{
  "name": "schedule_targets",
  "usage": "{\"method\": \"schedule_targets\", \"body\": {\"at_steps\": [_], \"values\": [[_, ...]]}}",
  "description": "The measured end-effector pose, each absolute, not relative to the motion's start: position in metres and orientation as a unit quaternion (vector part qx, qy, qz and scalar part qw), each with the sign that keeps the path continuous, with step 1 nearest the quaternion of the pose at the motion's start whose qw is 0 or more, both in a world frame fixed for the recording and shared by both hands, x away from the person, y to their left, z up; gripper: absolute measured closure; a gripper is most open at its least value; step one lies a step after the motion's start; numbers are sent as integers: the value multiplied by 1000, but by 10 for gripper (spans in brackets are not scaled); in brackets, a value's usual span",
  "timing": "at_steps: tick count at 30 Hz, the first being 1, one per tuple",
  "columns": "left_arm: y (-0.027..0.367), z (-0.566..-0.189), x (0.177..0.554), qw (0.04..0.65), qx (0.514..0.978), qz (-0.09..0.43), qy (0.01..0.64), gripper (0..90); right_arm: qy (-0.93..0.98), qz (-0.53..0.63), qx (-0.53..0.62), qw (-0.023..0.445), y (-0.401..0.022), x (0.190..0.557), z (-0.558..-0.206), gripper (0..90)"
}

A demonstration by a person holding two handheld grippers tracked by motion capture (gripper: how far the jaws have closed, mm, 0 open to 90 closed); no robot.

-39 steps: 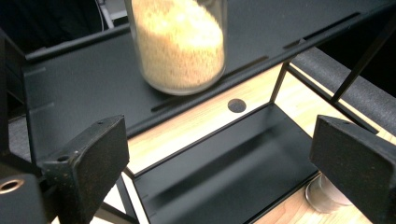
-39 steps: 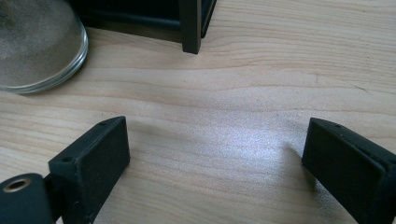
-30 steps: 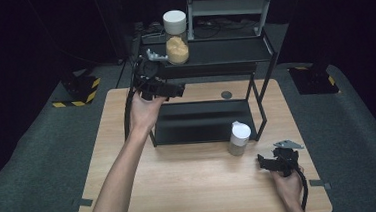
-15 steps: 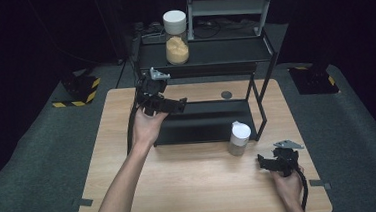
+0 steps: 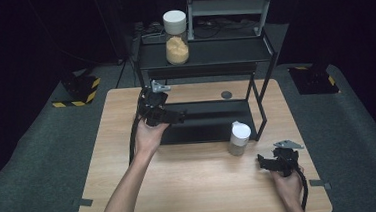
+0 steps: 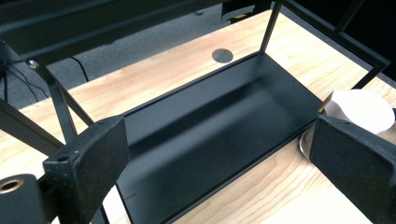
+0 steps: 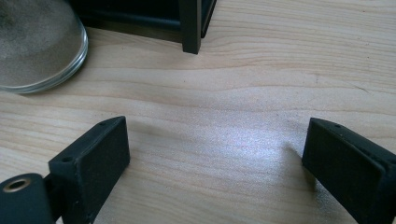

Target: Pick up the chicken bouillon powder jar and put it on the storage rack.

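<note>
Hovering over the left end of the black rack's [image 5: 208, 59] bottom tray [image 5: 212, 127], the left gripper [image 5: 176, 118] has its jaws spread wide with nothing between them; in the left gripper view they frame the bare tray and the far part of the wooden table [image 6: 154, 77]. Two jars are in sight. One, with a white lid and a pale orange filling [image 5: 176, 36], stands upright on the rack's top shelf, toward its left side, well above and behind the left gripper. A second white-lidded jar [image 5: 239, 137] stands upright on the table just in front of the tray's right front corner, between the two grippers and nearer the right one. Low at the table's near right corner, the right gripper [image 5: 261, 162] also has its jaws spread apart over bare wood, with that second jar's glass base [image 7: 37, 46] near its left jaw but not touching it.
</note>
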State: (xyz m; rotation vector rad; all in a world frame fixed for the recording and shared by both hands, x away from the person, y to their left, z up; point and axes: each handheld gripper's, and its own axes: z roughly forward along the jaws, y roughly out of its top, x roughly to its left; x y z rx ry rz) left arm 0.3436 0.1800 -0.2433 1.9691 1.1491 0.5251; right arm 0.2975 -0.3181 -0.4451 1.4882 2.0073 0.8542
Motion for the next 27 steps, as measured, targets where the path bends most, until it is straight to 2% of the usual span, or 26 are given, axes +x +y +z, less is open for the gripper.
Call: {"method": "schedule_targets", "body": {"at_steps": [27], "values": [[172,-299,337,367,782,200,462,47,737,314,546,248,-318,297,-445,66]]}}
